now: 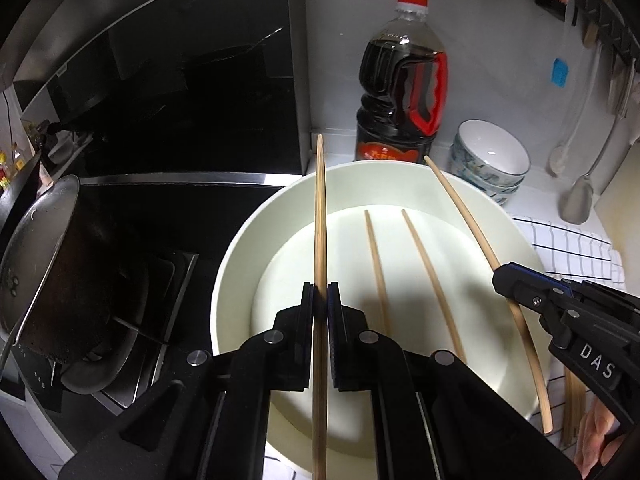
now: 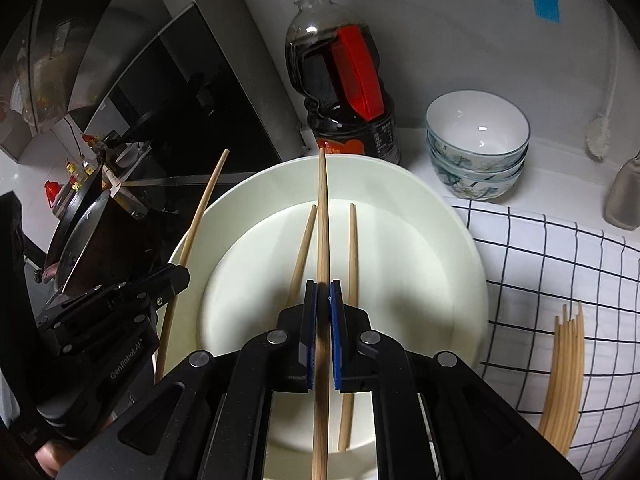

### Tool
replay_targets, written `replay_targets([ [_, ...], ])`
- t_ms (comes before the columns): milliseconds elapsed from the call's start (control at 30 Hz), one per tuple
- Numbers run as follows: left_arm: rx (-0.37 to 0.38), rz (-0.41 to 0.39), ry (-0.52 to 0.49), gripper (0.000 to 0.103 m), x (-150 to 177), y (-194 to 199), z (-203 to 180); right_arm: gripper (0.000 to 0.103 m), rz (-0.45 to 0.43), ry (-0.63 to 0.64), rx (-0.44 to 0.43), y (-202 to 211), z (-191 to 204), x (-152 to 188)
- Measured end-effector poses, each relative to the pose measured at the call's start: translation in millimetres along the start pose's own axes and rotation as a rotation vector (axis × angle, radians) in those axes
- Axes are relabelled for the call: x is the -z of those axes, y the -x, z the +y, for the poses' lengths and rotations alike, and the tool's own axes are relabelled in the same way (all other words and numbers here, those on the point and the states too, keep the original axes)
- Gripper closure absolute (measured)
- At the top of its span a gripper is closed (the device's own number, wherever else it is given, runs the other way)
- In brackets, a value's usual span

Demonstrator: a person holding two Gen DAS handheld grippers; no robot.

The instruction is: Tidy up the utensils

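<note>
A wooden chopstick [image 1: 320, 208] stands pinched between the pads of my left gripper [image 1: 320, 288], above a wide white dish [image 1: 234, 264]. Two more chopsticks [image 1: 376, 264] lie side by side in the dish. From the right, my right gripper [image 1: 502, 278] is shut on another chopstick [image 1: 468, 216] slanting over the dish's right rim. In the right wrist view, the right gripper [image 2: 323, 286] clamps its chopstick [image 2: 322, 216] over the dish [image 2: 460, 240]. The left gripper [image 2: 180, 276] holds its chopstick [image 2: 202, 212] at the left rim. The two loose chopsticks [image 2: 353, 256] lie below.
A bundle of several chopsticks [image 2: 560, 380] lies on a black-and-white checked cloth [image 2: 540, 264] right of the dish. Behind stand a dark sauce bottle [image 1: 400, 92] and stacked bowls [image 1: 488, 160]. A pot [image 1: 52, 272] sits on the black stove at left. Utensils [image 1: 580, 196] hang on the wall.
</note>
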State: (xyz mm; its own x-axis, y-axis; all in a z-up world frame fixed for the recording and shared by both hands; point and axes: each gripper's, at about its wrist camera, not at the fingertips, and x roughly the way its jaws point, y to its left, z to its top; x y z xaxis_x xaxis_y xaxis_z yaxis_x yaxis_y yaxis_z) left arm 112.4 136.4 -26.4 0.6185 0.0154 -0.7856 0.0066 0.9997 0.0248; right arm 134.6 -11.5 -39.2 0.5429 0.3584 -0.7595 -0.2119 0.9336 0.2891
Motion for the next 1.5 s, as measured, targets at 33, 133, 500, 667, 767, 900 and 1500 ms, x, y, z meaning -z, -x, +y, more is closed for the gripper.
replay_targets([
  [33,-0.009,0.0,-0.002,0.096,0.1,-2.6,0.5,0.097,0.007,-0.007,0.0,-3.7,-0.2,-1.1],
  [133,-0.035,-0.002,-0.008,0.096,-0.6,-8.5,0.2,0.097,0.019,-0.009,0.01,-9.8,-0.3,-2.6],
  [500,-0.061,0.03,-0.019,0.095,0.9,-31.1,-2.6,0.097,0.102,-0.043,0.023,-46.4,-4.3,-6.6],
  [667,-0.055,0.055,-0.027,0.095,2.5,-37.1,-5.0,0.097,0.122,-0.045,0.025,-54.0,-6.4,-5.4],
  [767,-0.062,0.069,-0.033,0.094,3.4,-41.7,-6.3,0.097,0.13,-0.05,0.026,-55.9,-7.4,-2.7],
  [900,-0.08,0.071,-0.029,0.083,5.0,-41.1,-5.3,0.097,0.132,-0.059,0.028,-56.2,-9.0,-2.7],
  [1500,-0.149,0.02,0.013,0.03,12.5,-10.6,7.9,0.071,0.088,-0.079,0.043,-28.0,-18.4,11.0],
])
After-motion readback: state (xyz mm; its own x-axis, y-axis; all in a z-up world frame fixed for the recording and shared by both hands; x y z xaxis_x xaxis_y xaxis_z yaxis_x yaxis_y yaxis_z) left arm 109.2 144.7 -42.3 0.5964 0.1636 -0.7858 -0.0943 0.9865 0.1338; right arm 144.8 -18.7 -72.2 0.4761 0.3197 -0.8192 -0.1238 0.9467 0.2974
